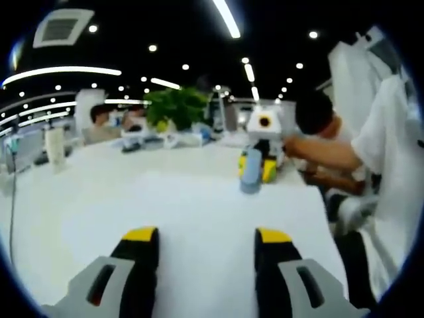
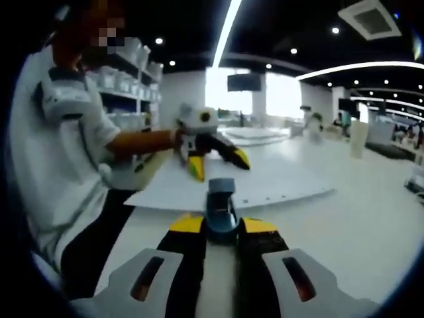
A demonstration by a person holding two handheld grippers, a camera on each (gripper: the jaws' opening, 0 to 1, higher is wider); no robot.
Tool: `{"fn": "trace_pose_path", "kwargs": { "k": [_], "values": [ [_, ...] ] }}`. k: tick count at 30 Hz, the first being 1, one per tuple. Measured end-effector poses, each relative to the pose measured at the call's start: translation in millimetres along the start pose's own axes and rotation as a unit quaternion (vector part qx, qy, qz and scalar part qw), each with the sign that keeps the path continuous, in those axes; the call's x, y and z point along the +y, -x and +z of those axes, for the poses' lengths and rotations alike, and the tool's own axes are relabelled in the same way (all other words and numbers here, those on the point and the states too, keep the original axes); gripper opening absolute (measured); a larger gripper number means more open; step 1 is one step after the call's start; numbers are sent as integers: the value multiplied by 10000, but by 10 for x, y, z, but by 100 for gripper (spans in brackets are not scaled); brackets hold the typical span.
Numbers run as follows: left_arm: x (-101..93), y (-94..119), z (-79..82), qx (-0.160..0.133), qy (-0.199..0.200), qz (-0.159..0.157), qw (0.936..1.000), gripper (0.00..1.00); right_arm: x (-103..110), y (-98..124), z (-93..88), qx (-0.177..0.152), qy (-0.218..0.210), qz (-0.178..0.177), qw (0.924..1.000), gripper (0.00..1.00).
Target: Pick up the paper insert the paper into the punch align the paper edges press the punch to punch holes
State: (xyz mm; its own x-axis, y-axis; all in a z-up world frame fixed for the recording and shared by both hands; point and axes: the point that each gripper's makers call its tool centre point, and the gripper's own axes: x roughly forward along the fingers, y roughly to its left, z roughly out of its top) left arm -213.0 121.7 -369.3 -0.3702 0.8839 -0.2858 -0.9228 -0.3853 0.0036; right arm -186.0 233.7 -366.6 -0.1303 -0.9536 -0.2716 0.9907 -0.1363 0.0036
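right gripper view: right gripper (image 2: 222, 228) pinching punch (image 2: 220, 202) at 6 o'clock; left gripper (image 2: 215, 162), spread, hovering over paper (image 2: 265, 180). risk: paper sliding askew, misplacing holes.

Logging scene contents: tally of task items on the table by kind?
Paper sheet: 1
Hole punch: 1
Grippers: 2, left gripper open, right gripper shut on hole punch
Total: 4
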Motion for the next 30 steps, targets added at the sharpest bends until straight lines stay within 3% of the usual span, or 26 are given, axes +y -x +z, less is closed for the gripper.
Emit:
{"fn": "trace_pose_path", "kwargs": {
  "k": [6, 11, 18, 23, 25, 30],
  "values": [
    [31, 11, 7, -17, -50, 13, 10000, 60, 19, -8, 3, -3, -25, -5, 10000, 23],
    [71, 59, 111, -307, 65, 4, 9995, 59, 13, -9, 9, -9, -157, -63, 9999, 26],
    [-9, 42, 145, -380, 40, 4, 9993, 58, 0, 42, 49, -109, -375, -242, 9989, 32],
    [-238, 10, 224, -439, 125, -76, 9989, 57, -20, 172, 259, -798, -813, -567, 9919, 33],
    [-241, -9, 228, -417, 92, -164, 9990, 58, -71, 227, 329, -1073, -928, -783, 9868, 33],
    [-325, -170, 206, -257, -99, -365, 9990, 61, -247, 407, 556, -1998, -1262, -1284, 9631, 32]
  ]
}}
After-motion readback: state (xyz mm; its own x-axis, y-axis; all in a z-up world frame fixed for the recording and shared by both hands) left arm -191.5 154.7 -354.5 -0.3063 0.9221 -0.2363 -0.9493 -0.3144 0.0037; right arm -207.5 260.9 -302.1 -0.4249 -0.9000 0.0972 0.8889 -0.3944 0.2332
